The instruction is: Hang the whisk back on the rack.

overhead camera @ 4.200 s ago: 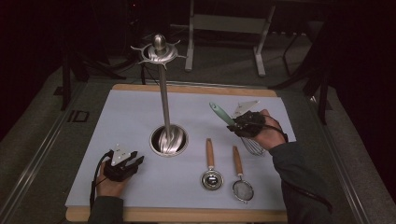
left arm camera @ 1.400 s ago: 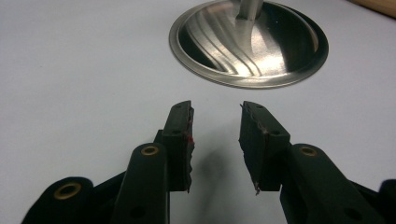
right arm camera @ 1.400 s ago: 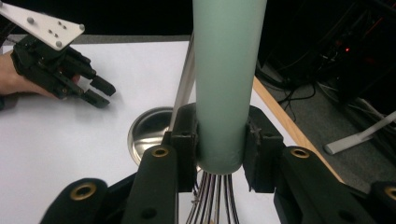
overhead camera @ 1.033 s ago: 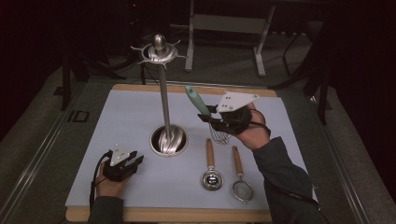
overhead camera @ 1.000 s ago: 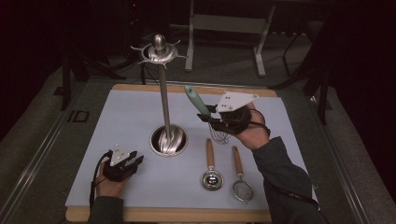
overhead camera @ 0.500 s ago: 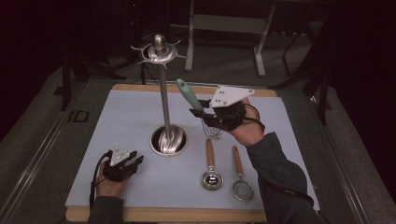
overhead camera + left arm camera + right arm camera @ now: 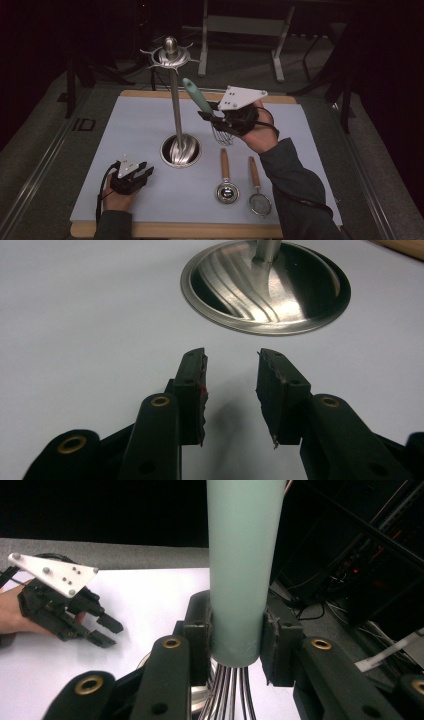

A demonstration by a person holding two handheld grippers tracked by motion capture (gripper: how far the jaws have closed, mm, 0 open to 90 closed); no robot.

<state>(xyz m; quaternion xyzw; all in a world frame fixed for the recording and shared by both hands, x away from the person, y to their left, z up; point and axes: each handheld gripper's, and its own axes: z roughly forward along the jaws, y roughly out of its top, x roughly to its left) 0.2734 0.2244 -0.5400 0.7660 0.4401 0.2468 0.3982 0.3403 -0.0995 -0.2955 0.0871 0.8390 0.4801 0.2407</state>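
Note:
A whisk with a mint-green handle (image 7: pixel 196 97) and wire head (image 7: pixel 223 135) hangs tilted above the mat, handle pointing up and left. My right gripper (image 7: pixel 207 116) is shut on the handle's lower end; the right gripper view has the handle (image 7: pixel 242 565) clamped between the pads (image 7: pixel 200 630). Just left of it rises a tall steel utensil stand (image 7: pixel 175 105) with a hook crown (image 7: pixel 170 54) and a round base (image 7: pixel 181 150). My left gripper (image 7: pixel 142 172) rests low on the mat, open and empty (image 7: pixel 231 365), pointing at the base (image 7: pixel 265 287).
A wooden-handled scoop (image 7: pixel 225 175) and a small wooden-handled strainer (image 7: pixel 257 190) lie side by side on the pale mat (image 7: pixel 125 130), under the right forearm. The mat sits on a wooden board (image 7: pixel 175 231). Dark racks and a metal frame stand behind the table.
The right gripper has carried the whisk up and to the left, closer to the stand's pole, the handle now nearer the hook crown. The left gripper has stayed put.

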